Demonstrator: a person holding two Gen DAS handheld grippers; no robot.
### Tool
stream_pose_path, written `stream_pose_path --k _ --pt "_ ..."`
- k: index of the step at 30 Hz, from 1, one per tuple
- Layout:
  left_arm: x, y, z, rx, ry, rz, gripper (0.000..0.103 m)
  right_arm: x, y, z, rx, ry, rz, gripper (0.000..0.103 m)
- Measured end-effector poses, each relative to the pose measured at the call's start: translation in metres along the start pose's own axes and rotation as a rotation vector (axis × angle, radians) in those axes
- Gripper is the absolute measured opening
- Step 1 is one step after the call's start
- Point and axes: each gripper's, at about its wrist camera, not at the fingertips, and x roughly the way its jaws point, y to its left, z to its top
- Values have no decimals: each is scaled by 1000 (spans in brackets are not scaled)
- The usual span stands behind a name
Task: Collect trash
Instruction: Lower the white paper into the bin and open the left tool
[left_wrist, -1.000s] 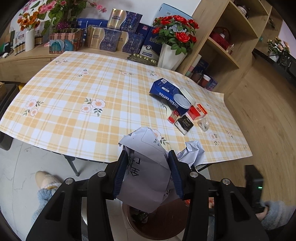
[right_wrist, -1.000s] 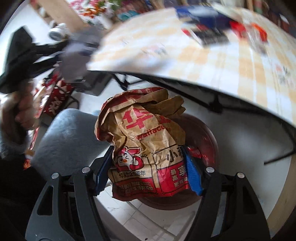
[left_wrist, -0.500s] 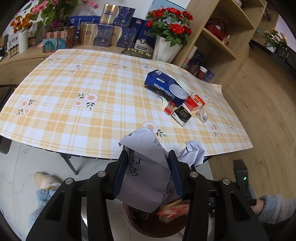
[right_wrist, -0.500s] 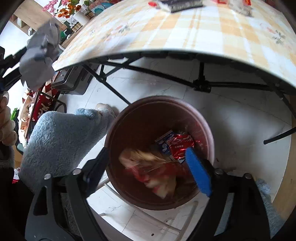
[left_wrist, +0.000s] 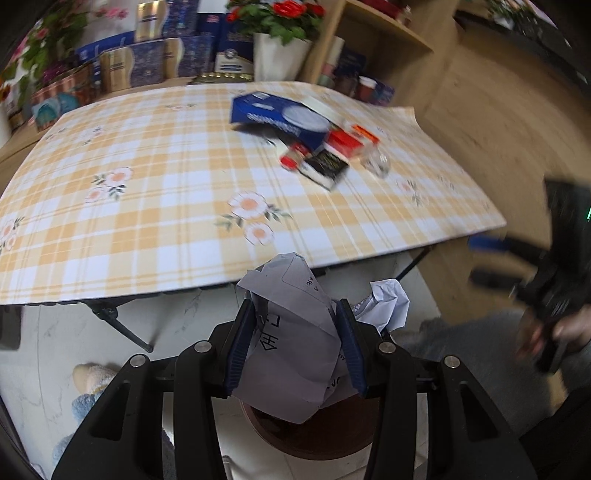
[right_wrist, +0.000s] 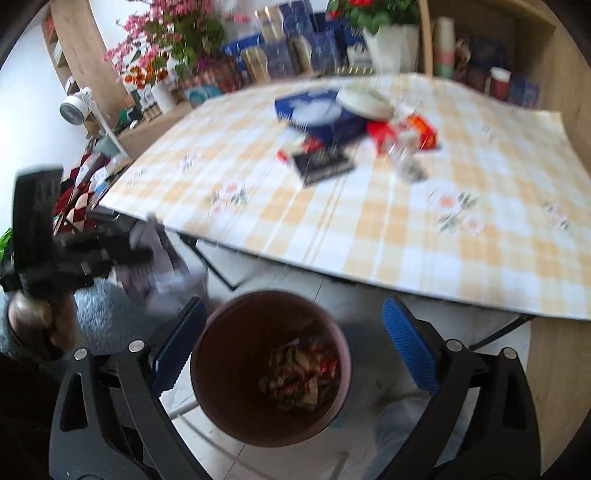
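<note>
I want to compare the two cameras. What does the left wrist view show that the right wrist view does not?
Only the left wrist view: the left gripper with its jaws shut on crumpled white paper, clearly seen.

Only the right wrist view: the inside of the brown bin with a crumpled wrapper at the bottom, and the right gripper, jaws opening, nothing between them.

Both: the checked tablecloth, a blue box and a white flower vase.
</note>
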Motion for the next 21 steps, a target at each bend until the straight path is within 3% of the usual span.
stream_pose_path --k 6,16,21 --pt "25 -16 -18 78 58 -4 45 -15 -6 12 17 -66 -27 95" --pt "63 -23 -43 148 178 -7 46 -13 -10 9 31 -63 -39 95" --pt "74 -25 -49 171 218 -17 54 -12 -12 8 41 -58 -40 95"
